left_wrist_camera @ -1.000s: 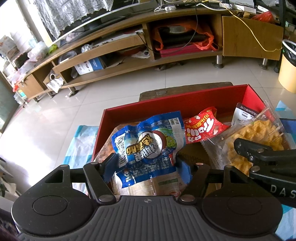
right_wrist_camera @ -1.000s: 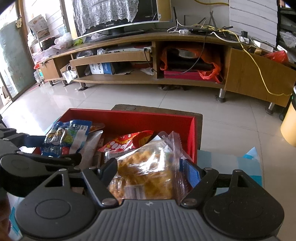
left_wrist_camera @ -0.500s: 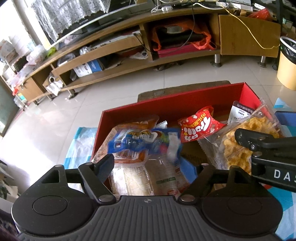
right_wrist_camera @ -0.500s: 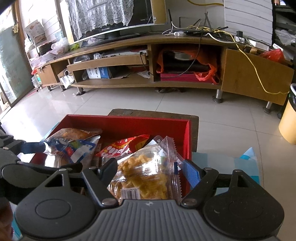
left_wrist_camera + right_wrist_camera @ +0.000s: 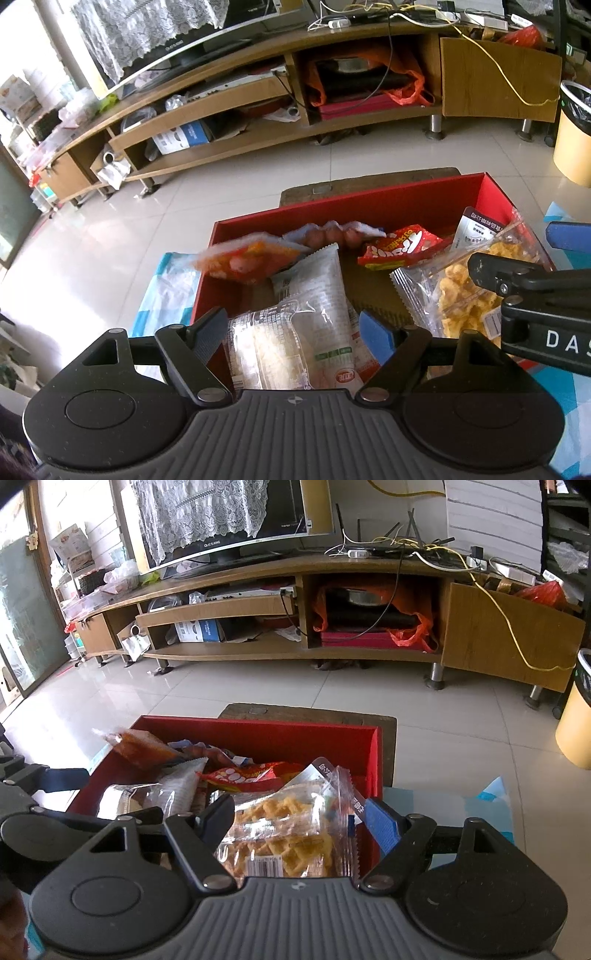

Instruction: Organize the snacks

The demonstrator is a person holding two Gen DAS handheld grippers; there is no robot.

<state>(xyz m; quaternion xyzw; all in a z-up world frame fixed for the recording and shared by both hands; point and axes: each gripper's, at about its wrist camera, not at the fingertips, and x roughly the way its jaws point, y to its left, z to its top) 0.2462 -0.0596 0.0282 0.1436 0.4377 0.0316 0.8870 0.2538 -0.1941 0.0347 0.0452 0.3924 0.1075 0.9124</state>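
The red box [image 5: 369, 206] is the landmark. Over its near-left corner the left tongs [image 5: 295, 328] stand open, pads clear of the clear noodle packet [image 5: 273, 343] lying between them. At the box's near-right side the right tongs [image 5: 299, 819] grip the clear bag of yellow crisps [image 5: 280, 834]. Near the box's far wall lie a small red packet [image 5: 399, 247] and, beside it, an orange pouch [image 5: 243, 258] (blurred). I judge every packet light, crinkly and slippery, the crisps easily crushed; take hold at a sealed edge, gently, not across the filled middle.
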